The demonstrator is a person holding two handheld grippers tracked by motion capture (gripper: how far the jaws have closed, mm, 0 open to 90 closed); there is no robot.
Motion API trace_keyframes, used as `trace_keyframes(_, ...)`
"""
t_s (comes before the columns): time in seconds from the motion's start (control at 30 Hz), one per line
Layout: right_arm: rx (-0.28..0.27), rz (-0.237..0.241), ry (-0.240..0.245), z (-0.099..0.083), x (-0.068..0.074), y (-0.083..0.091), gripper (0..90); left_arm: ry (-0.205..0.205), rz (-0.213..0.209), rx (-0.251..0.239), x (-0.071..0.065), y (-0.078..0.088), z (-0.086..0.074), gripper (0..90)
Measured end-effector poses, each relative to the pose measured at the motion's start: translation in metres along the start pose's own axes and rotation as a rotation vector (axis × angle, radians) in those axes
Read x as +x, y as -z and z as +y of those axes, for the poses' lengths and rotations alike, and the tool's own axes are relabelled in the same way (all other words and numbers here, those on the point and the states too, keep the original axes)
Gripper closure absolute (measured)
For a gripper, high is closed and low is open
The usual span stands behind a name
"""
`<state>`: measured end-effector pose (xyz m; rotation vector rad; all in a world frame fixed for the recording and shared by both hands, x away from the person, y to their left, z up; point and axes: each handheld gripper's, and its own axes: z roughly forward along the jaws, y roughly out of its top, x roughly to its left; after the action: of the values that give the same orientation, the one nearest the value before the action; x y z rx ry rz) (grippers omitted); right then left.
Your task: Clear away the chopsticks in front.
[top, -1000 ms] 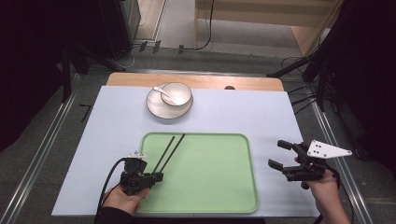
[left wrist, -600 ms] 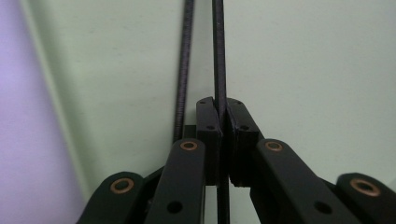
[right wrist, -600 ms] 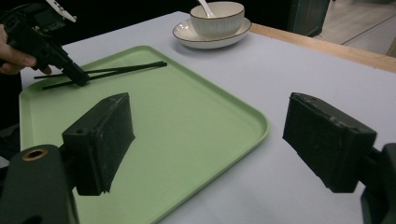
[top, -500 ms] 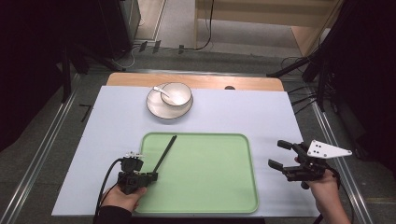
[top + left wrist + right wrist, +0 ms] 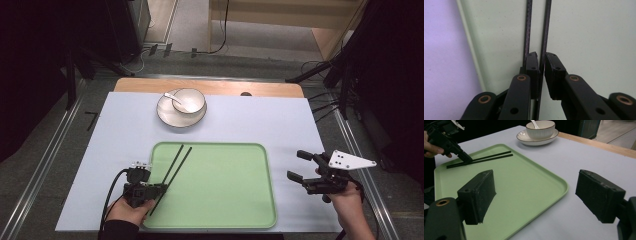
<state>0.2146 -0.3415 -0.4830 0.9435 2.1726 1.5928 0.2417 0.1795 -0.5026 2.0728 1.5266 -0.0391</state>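
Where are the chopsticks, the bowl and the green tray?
chopsticks (image 5: 176, 160), high view, middle of the two sticks
bowl (image 5: 190, 100), high view, inside of the bowl
tray (image 5: 225, 185), high view, bare green floor

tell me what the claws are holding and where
Nothing, it seems: the left claw has just been opening its jaws, one chopstick lying loose between them near its end on the tray. The right claw is open, empty.

White bowl (image 5: 189, 100) with spoon (image 5: 173, 98) on saucer (image 5: 172, 118), far side of my worktop (image 5: 260, 117), well apart from everything else.
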Motion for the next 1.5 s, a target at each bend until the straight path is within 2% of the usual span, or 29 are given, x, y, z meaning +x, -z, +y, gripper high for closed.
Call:
trace_keyframes(0.13, 0.001, 0.000, 0.000, 0.000, 0.000, 0.001, 16.4, -0.008, -0.001, 0.000, -0.001, -0.001, 0.002, 79.6)
trace_keyframes(0.23, -0.004, -0.004, -0.002, 0.000, 0.000, 0.001, 16.4, -0.009, -0.020, 0.006, -0.001, -0.002, 0.004, 77.0)
trace_keyframes(0.4, -0.004, -0.005, -0.007, -0.001, 0.001, 0.002, 16.4, -0.027, -0.046, -0.020, -0.003, 0.002, 0.008, 71.1)
trace_keyframes(0.47, -0.003, -0.004, -0.005, -0.001, 0.001, 0.002, 16.4, -0.051, -0.065, -0.045, -0.003, 0.006, 0.013, 61.8)
trace_keyframes(0.53, -0.003, -0.004, -0.006, -0.001, 0.001, 0.002, 16.4, -0.055, -0.074, -0.047, -0.002, 0.006, 0.015, 58.9)
trace_keyframes(0.63, -0.005, -0.005, -0.008, -0.001, 0.000, 0.002, 16.4, -0.099, -0.089, -0.060, -0.002, 0.007, 0.021, 56.2)
trace_keyframes(0.67, -0.002, -0.005, -0.011, -0.001, 0.000, 0.003, 16.4, -0.111, -0.096, -0.057, -0.002, 0.007, 0.022, 52.0)
trace_keyframes(0.73, -0.002, -0.005, -0.010, -0.001, 0.000, 0.003, 16.4, -0.142, -0.114, -0.060, -0.001, 0.007, 0.026, 50.1)
trace_keyframes(0.77, 0.000, -0.006, -0.008, -0.001, 0.000, 0.002, 16.4, -0.157, -0.126, -0.064, 0.000, 0.008, 0.028, 45.7)
trace_keyframes(0.8, 0.000, -0.006, -0.008, -0.001, 0.000, 0.002, 16.4, -0.188, -0.139, -0.066, 0.001, 0.009, 0.032, 43.2)
trace_keyframes(0.9, 0.004, -0.008, -0.008, -0.002, 0.000, 0.002, 16.4, -0.202, -0.154, -0.081, 0.004, 0.012, 0.038, 40.1)
trace_keyframes(1.0, 0.003, -0.011, -0.009, -0.002, -0.001, 0.002, 16.4, -0.226, -0.196, -0.107, 0.009, 0.019, 0.048, 35.9)
trace_keyframes(1.07, 0.004, -0.012, -0.010, -0.002, -0.001, 0.002, 16.4, -0.255, -0.190, -0.118, 0.011, 0.022, 0.054, 34.8)
trace_keyframes(1.1, 0.005, -0.011, -0.010, -0.002, -0.001, 0.002, 16.4, -0.291, -0.193, -0.135, 0.014, 0.026, 0.060, 34.0)
trace_keyframes(1.13, 0.005, -0.011, -0.010, -0.002, -0.001, 0.002, 16.4, -0.291, -0.193, -0.135, 0.014, 0.026, 0.060, 33.9)
trace_keyframes(1.23, 0.006, -0.013, -0.014, -0.003, -0.001, 0.002, 16.4, -0.333, -0.197, -0.164, 0.021, 0.031, 0.065, 32.2)
trace_keyframes(1.3, 0.005, -0.015, -0.016, -0.003, -0.001, 0.003, 16.4, -0.355, -0.198, -0.185, 0.030, 0.037, 0.067, 30.0)
trace_keyframes(1.37, 0.005, -0.015, -0.016, -0.003, -0.001, 0.003, 16.4, -0.362, -0.202, -0.194, 0.034, 0.039, 0.067, 29.9)
trace_keyframes(1.5, 0.003, -0.021, -0.019, -0.003, -0.001, 0.004, 16.4, -0.376, -0.184, -0.199, 0.047, 0.047, 0.062, 28.5)
